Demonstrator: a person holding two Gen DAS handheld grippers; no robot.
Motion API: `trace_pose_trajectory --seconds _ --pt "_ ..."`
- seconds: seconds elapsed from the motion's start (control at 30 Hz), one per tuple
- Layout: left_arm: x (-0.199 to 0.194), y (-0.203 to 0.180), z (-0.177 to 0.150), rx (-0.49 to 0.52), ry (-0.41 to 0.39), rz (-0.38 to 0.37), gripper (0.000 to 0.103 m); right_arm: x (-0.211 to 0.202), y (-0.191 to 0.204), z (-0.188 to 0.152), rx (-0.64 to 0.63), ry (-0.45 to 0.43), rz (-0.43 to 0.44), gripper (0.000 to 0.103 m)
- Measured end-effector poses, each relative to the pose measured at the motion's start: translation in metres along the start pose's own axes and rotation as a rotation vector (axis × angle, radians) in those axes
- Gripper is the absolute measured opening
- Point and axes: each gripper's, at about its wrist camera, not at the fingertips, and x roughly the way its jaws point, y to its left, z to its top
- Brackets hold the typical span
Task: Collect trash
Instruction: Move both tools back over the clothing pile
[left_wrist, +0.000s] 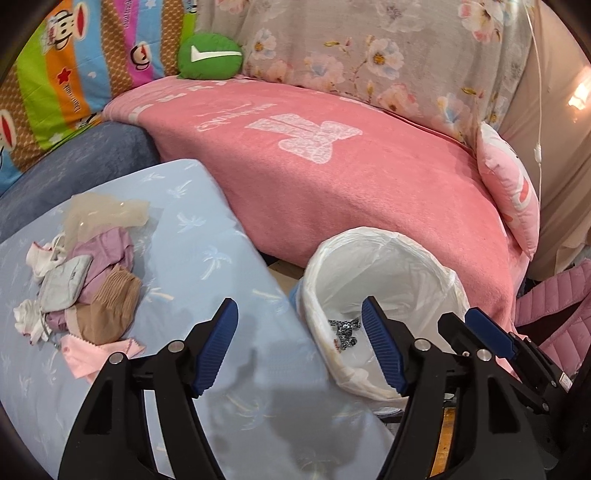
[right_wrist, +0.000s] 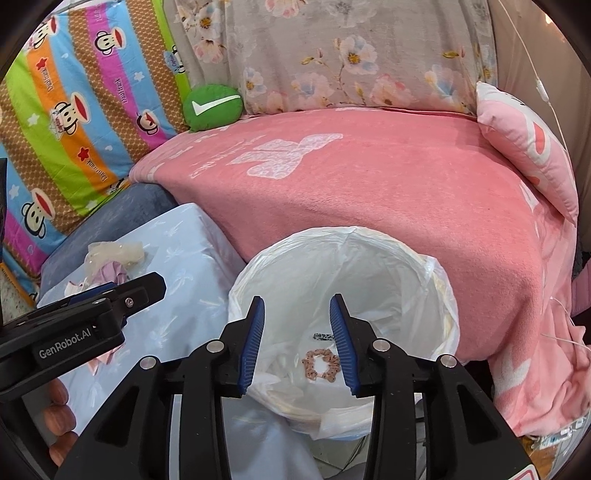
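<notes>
1. Pink blanket (right_wrist: 388, 184) covers the sofa behind everything.
2. Blue cushion (left_wrist: 207, 229) sits left of the white-lined bin (right_wrist: 436, 295), with a pile of scraps (left_wrist: 85, 280) on top.
3. Left gripper (left_wrist: 299, 347) tilts down over the cushion's edge, beside the bin. Its jaws are wide apart and hold nothing.
4. Right gripper (right_wrist: 297, 339) tilts down over the bin. Its jaws are partly apart and empty.
5. A small pink hair tie (right_wrist: 320, 363) lies in the bin.
</notes>
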Motion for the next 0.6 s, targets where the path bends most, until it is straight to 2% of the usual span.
trace_pose_trajectory --seconds 0.17,0.37,0.5,0.6 --pt "-0.005 0.022 -0.005 -0.046 -0.002 0.023 0.066 0.002 0.018 -0.003 -0.030 0.010 0.018 0.038" --pt "-0.012 0.045 -0.012 -0.081 -0.008 0.070 0.067 0.003 0.042 -0.007 -0.072 0.018 0.045 0.044" --pt "-0.017 0.064 -0.018 -0.114 -0.010 0.095 0.075 0.004 0.064 -0.013 -0.109 0.030 0.068 0.047" --pt "-0.022 0.080 -0.023 -0.138 -0.014 0.118 0.078 0.005 0.080 -0.017 -0.136 0.040 0.086 0.050"
